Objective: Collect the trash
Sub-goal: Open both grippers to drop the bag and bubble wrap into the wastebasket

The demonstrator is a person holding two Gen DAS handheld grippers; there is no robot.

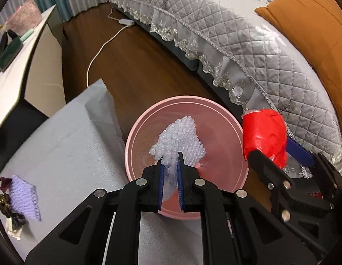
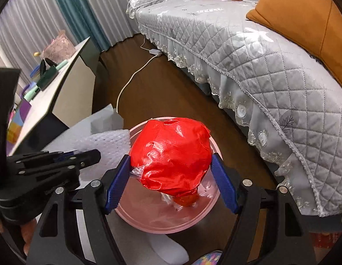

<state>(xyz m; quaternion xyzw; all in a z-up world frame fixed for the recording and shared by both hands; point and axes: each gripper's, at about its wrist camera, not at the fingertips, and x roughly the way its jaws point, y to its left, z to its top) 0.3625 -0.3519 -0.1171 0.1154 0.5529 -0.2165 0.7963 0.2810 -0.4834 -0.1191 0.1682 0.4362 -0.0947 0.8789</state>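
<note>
The left gripper (image 1: 170,156) is clamped on a sheet of bubble wrap (image 1: 178,138), its blue pads nearly together with the crinkled plastic pinched between them, and the sheet hangs over the open mouth of a pink bin (image 1: 135,137) that stands on the dark wood floor (image 1: 135,66). At about three o'clock from the bubble wrap in the left wrist view, the right gripper (image 2: 171,163) holds a crumpled red plastic bag (image 2: 171,154); its blue pads stand wide apart yet press on both sides of the bundle, which sits above the bin's rim (image 2: 131,132) on the side nearer the sofa. A bit of clear film (image 2: 171,198) trails from the bottom of the red bundle toward the inside of the bin. At nine o'clock from the bin lies a pale grey cloth (image 1: 67,145), touching the bin's rim, and on it, near eight o'clock in the left wrist view, rest a piece of purple netting (image 1: 24,196) and some dark wrappers (image 1: 7,207) just beside it. At one o'clock runs a sofa with a grey quilted cover (image 1: 226,28) and orange cushions (image 1: 307,22). A white cable (image 1: 100,48) snakes across the floor at eleven o'clock, near a white table (image 1: 23,61).
</note>
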